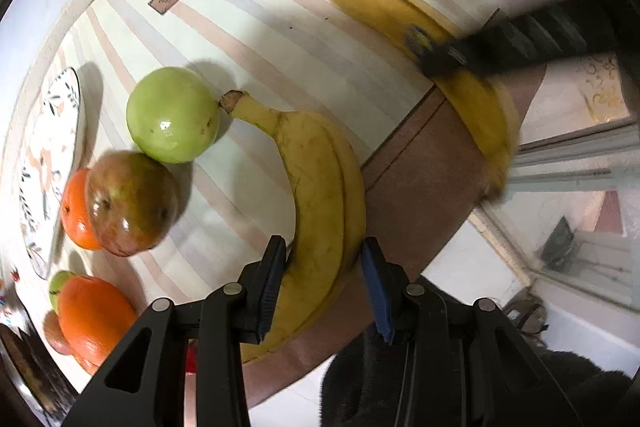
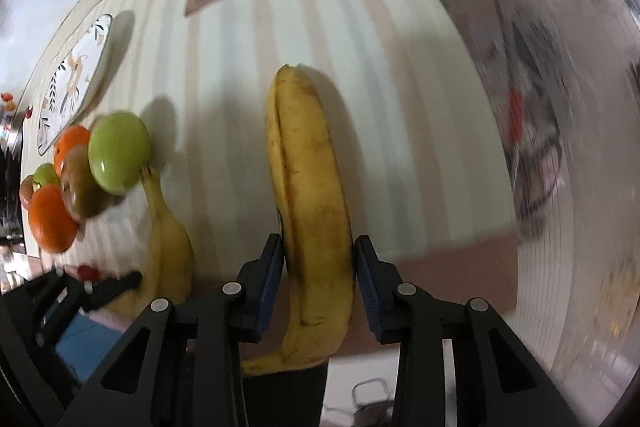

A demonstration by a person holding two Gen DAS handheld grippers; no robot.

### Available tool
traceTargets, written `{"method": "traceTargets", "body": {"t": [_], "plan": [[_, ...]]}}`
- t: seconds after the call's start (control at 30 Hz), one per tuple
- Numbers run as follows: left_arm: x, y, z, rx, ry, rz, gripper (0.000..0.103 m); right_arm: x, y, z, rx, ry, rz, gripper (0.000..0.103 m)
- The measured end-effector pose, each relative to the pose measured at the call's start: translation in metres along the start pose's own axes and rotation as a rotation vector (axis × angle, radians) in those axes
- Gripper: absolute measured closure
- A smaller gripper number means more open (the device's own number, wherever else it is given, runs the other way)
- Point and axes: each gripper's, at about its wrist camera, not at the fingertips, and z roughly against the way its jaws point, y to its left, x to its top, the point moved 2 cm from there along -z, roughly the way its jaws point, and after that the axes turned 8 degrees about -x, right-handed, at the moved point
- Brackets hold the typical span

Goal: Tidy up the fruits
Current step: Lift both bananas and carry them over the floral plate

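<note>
Left tongs [image 1: 324, 259] clamped narrow around a pair of bananas [image 1: 316, 187] lying on the striped surface [image 1: 260, 27], stem end touching a green apple [image 1: 173, 115]. Right tongs [image 2: 318, 259] closed on a second banana pair [image 2: 312, 187], well apart from the first, out toward the surface edge. Beside the green apple, touching: a reddish apple [image 1: 130, 203] and an orange [image 1: 76, 211]. Nearby, another orange [image 1: 94, 319] and a patterned plate [image 1: 48, 167].
</note>
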Motion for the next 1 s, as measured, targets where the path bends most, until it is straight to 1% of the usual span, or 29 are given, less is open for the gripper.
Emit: {"method": "traceTargets", "body": {"t": [0.1, 0.13, 0.23, 0.3, 0.37, 0.43, 0.5, 0.57, 0.6, 0.63, 0.7, 0.73, 0.83, 0.93, 1.0], "plan": [[0.003, 0.007, 0.000, -0.054, 0.004, 0.064, 0.067, -0.018, -0.012, 0.000, 0.022, 0.002, -0.033, 0.064], [0.007, 0.014, -0.001, -0.076, 0.011, 0.108, 0.067, -0.022, -0.014, -0.001, 0.029, -0.002, -0.042, 0.064], [0.016, 0.028, -0.006, -0.145, 0.023, 0.231, 0.067, -0.023, -0.021, 0.001, 0.030, -0.011, -0.059, 0.064], [0.020, 0.034, -0.008, -0.170, 0.026, 0.285, 0.067, -0.023, -0.022, -0.001, 0.029, -0.013, -0.061, 0.063], [0.022, 0.040, -0.014, -0.192, 0.045, 0.323, 0.067, -0.024, -0.022, -0.005, 0.047, -0.006, -0.079, 0.063], [0.024, 0.041, -0.019, -0.194, 0.063, 0.311, 0.063, -0.022, -0.021, -0.006, 0.057, -0.014, -0.089, 0.062], [0.019, 0.040, -0.025, -0.188, 0.082, 0.280, 0.062, -0.021, -0.018, -0.007, 0.045, -0.019, -0.078, 0.062], [0.020, 0.035, -0.029, -0.161, 0.095, 0.253, 0.063, -0.020, -0.015, -0.008, 0.022, -0.025, -0.064, 0.062], [0.022, 0.032, -0.029, -0.156, 0.095, 0.249, 0.066, -0.019, -0.011, -0.008, 0.007, -0.029, -0.055, 0.062], [0.020, 0.030, -0.030, -0.144, 0.093, 0.244, 0.067, -0.020, -0.006, -0.005, -0.005, -0.031, -0.051, 0.063], [0.024, 0.022, -0.030, -0.107, 0.085, 0.217, 0.068, -0.022, -0.004, -0.004, -0.027, -0.043, -0.059, 0.064], [0.019, 0.011, -0.032, -0.096, 0.067, 0.203, 0.068, -0.023, -0.003, -0.003, -0.029, -0.048, -0.063, 0.065], [0.007, 0.003, -0.021, -0.100, 0.033, 0.199, 0.069, -0.027, -0.005, -0.002, -0.011, -0.052, -0.097, 0.066], [0.004, 0.000, -0.007, -0.105, 0.004, 0.201, 0.069, -0.029, -0.010, 0.002, 0.018, -0.058, -0.130, 0.066], [-0.006, 0.007, 0.003, -0.118, -0.015, 0.208, 0.069, -0.029, -0.012, 0.010, 0.038, -0.068, -0.145, 0.066]]}}
